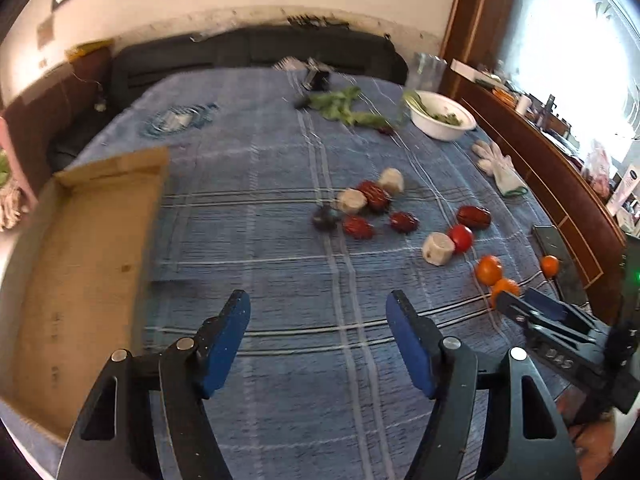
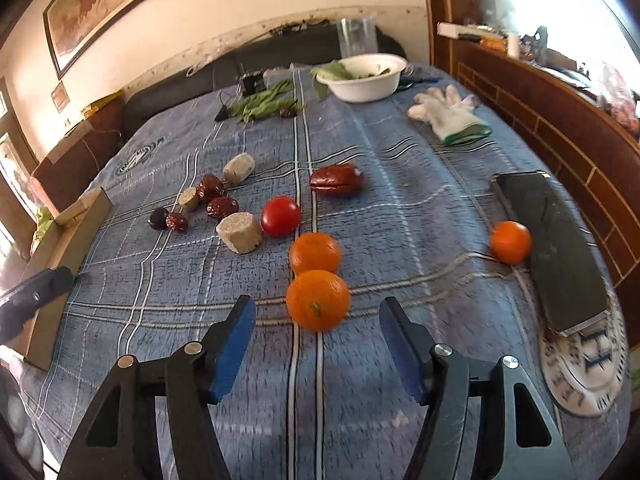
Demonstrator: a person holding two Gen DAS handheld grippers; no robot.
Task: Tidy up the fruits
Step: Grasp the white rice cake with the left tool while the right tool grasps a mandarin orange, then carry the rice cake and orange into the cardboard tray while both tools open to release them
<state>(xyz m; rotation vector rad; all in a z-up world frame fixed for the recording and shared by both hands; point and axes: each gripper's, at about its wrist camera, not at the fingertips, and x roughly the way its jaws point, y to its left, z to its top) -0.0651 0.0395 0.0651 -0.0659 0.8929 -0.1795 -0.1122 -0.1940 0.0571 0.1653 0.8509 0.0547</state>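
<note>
Right tongs (image 2: 318, 326) spread apart, nearest orange (image 2: 318, 299) seemingly just ahead, untouched.

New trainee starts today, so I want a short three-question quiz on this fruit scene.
1. True or false: the right tool is shut on an orange.
2. How many oranges lie on the cloth? A) two B) three C) five
3. Fill in: the lone orange lies beside the dark ____.

Key
1. False. It is open, with the nearest orange just ahead of its fingertips, not gripped. The left tool is open too.
2. B. Two sit together and one lies apart.
3. Box.
</note>
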